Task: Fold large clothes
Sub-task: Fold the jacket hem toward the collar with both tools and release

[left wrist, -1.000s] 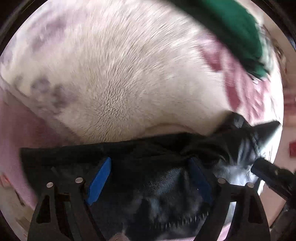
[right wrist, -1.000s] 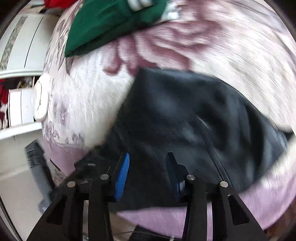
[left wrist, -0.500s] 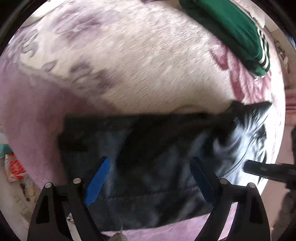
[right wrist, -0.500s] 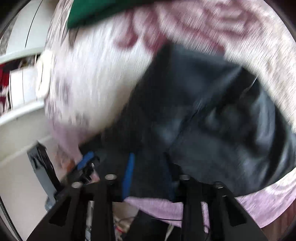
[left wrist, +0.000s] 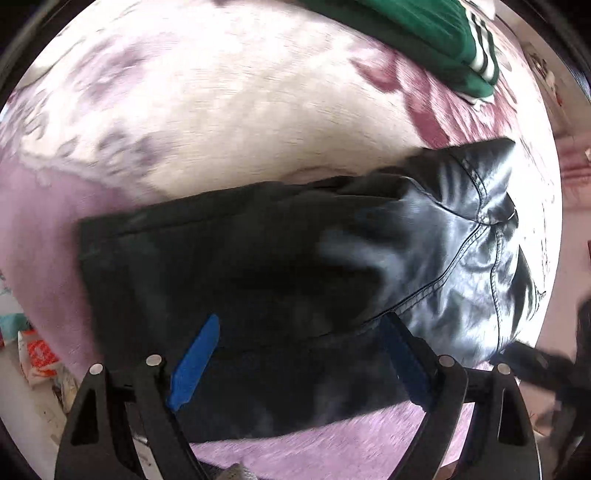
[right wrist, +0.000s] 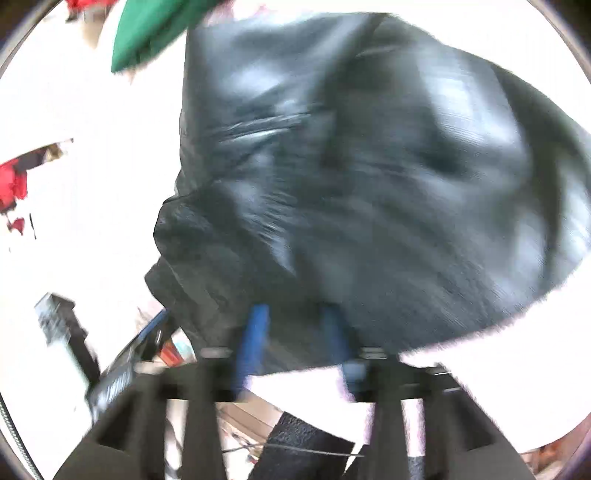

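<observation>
Black leather-look garment (left wrist: pixel 280 280) spread across the near edge of the bed (left wrist: pixel 229 122), partly folded, shiny stitched panel toward the right-hand end. Left hand-held gripper (left wrist: pixel 295 354) poised just above the cloth with blue pads (left wrist: pixel 192 365) wide apart, nothing between them. Right hand-held gripper (right wrist: pixel 291 332) with pads drawn close together and a bunch of the garment (right wrist: pixel 369 184) pinched between (view heavily motion-blurred, so depth of bite not judged). Green garment (left wrist: pixel 417 33) with white stripes lying toward the far edge of the bed, well apart from the black one. Floral plush cover beneath both.

Likely faults from here: slippery, stiff material sliding out of the right-hand pinch if carried fast, letting the fold fall open; only one layer caught, so the layers part; unsupported left end sagging off the near edge of the bed and dragging the piece askew; stiff panel springing back rather than lying flat.

Brands, labels, writing: none legible on either garment; packaging at the lower left too small to read.
</observation>
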{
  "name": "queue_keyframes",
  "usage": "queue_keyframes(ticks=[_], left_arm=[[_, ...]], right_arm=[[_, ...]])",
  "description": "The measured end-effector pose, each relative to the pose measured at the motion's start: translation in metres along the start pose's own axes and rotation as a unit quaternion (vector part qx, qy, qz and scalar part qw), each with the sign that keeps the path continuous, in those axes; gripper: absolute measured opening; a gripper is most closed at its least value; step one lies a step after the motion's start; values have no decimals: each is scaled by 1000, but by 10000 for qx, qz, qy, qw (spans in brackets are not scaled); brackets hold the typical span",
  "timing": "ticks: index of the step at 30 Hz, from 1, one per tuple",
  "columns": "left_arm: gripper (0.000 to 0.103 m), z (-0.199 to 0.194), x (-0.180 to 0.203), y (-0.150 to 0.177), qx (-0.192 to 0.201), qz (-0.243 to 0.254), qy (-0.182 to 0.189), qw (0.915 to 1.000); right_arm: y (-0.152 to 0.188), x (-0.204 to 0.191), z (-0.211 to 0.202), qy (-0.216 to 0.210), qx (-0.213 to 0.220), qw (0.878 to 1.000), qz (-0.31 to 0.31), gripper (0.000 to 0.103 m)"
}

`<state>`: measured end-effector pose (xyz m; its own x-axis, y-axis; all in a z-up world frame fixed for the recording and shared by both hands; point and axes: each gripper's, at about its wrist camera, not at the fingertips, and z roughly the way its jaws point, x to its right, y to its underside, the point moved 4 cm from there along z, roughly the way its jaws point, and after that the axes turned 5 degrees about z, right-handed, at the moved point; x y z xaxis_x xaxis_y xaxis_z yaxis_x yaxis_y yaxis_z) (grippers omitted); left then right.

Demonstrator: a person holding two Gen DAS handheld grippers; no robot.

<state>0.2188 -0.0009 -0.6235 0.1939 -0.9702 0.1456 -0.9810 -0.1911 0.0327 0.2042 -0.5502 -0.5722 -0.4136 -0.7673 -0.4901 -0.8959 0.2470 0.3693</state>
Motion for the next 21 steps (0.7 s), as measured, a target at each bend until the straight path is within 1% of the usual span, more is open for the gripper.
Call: queue_keyframes(ticks=[1, 2, 4, 5, 6, 8, 9, 10, 11, 12, 13, 14, 15, 16, 17, 19, 20, 21], left_arm=[[90, 8, 6, -5, 7, 41, 2, 10000], [90, 14, 8, -11, 27, 49, 4, 10000], [90, 30, 7, -25, -17, 2, 52, 10000], [92, 39, 4, -32, -99, -79, 92, 9999], [97, 43, 3, -36, -127, -137, 126, 9997], [100, 43, -1, -40, -75, -109, 93, 9999], [101, 43, 0, -40, -59, -24, 29, 10000], [101, 41, 0, -40, -15, 51, -29, 10000], [101, 40, 6, -40, 4, 79, -57, 10000], [101, 40, 6, -40, 10, 115, -85, 9999], [101, 44, 18, -44, 9, 112, -99, 9999], [102, 44, 20, -45, 2, 115, -121, 9999], [102, 42, 22, -44, 2, 126, -146, 9998], [102, 42, 27, -46, -3, 124, -166, 9998], [102, 40, 30, -50, -6, 123, -180, 9998], [102, 40, 33, -49, -4, 146, -213, 9997], [102, 43, 41, -53, 3, 142, -224, 9996], [102, 43, 42, -54, -5, 142, -230, 9996]], right_arm=[[3, 20, -15, -23, 206, 9997, 150, 77], [4, 39, -25, -83, 327, 9991, 266, 77], [-4, 85, -34, -175, 524, 9962, 673, 77], [-9, 100, -35, -287, 612, 9943, 830, 77], [-18, 117, -32, -502, 653, 9924, 920, 77], [-33, 134, -23, -961, 744, 9876, 998, 77], [-40, 137, -19, -1230, 785, 9841, 1013, 79], [-50, 134, -12, -1362, 852, 9815, 1037, 79], [-54, 133, -15, -1548, 960, 9783, 984, 79], [-54, 129, -16, -1645, 1017, 9770, 899, 79], [-55, 126, -19, -1747, 1065, 9754, 818, 79], [-55, 122, -24, -2074, 1102, 9691, 759, 79], [-54, 123, -29, -2257, 1077, 9654, 740, 75], [-55, 124, -33, -2327, 1060, 9635, 791, 75], [-57, 126, -36, -2490, 1042, 9588, 883, 75], [-61, 120, -21, -2515, 1017, 9571, 1014, 75], [-61, 108, -9, -2545, 1043, 9558, 1040, 75], [-62, 107, -11, -2561, 1048, 9553, 1044, 75]])
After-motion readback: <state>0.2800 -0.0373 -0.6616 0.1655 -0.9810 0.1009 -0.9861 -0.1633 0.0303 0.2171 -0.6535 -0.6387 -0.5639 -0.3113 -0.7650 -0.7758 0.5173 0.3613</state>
